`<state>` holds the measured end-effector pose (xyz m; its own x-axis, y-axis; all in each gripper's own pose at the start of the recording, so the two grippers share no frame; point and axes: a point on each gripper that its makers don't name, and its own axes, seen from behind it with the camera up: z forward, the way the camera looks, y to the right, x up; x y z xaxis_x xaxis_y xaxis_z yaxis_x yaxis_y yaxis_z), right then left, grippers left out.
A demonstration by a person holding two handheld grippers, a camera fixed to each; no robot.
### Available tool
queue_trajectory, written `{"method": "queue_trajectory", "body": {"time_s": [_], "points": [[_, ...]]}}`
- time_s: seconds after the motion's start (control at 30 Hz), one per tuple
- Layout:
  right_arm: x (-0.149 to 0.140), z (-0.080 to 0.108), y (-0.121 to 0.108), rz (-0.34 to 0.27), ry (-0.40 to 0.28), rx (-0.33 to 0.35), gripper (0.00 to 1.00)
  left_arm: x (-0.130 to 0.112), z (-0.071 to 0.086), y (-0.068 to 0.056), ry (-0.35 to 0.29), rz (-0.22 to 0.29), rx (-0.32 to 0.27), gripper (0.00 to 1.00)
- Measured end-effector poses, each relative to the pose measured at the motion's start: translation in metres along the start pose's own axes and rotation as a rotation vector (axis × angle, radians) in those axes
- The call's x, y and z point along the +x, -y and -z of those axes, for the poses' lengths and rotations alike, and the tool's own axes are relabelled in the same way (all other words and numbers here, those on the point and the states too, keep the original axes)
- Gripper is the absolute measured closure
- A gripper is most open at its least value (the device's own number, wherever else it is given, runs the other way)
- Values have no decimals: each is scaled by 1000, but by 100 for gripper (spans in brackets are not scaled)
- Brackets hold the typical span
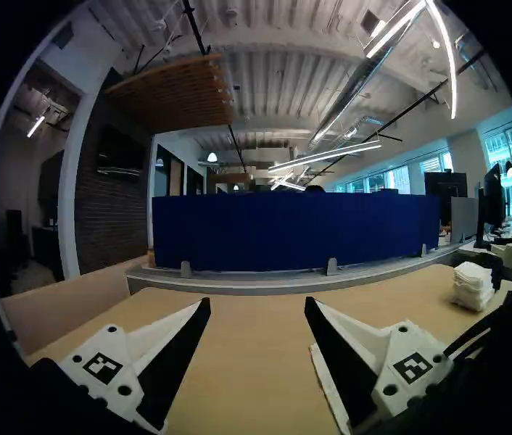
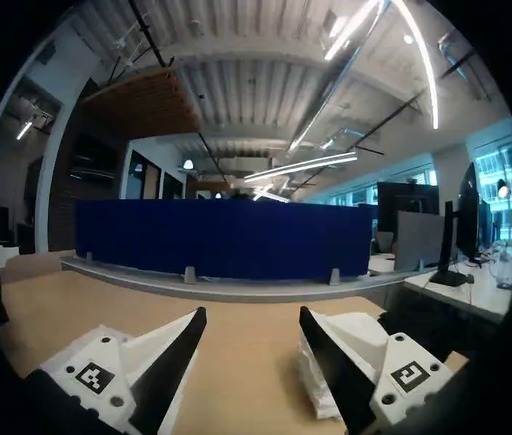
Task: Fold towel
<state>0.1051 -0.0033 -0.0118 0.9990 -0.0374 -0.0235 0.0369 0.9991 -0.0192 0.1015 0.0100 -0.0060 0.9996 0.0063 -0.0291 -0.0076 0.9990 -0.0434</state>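
Office light, med-bright overall. Main sources: long ceiling strip lights (image 1: pixel 328 154), blown to pure white w/ slight glare, plus daylight thru windows (image 1: pixel 508 145) far right, cyan-tinted & overexposed in both views. Left side dimmer; brick wall (image 1: pixel 107 217) nearly in shadow. Counter (image 1: pixel 256 348) evenly lit, soft shadows only. White towel stack (image 1: pixel 472 285) far right keeps texture, not clipped. Left claw (image 1: pixel 256 299) & right claw (image 2: pixel 252 310) sharp up close; far bkgd softer. Strong fisheye bend: ceiling lines & blue partition (image 1: pixel 292 232) curve, edges go dark.
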Motion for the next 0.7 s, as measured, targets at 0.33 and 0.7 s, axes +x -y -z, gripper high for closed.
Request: {"method": "queue_trajectory", "body": {"time_s": [0.33,0.7], "points": [[85,6,-10,-14,-9,-29,0,74,9,1,13,-27,-1,4],[110,0,-8,-31,11,-21,1,92,10,-5,58,-47,-27,4]]}}
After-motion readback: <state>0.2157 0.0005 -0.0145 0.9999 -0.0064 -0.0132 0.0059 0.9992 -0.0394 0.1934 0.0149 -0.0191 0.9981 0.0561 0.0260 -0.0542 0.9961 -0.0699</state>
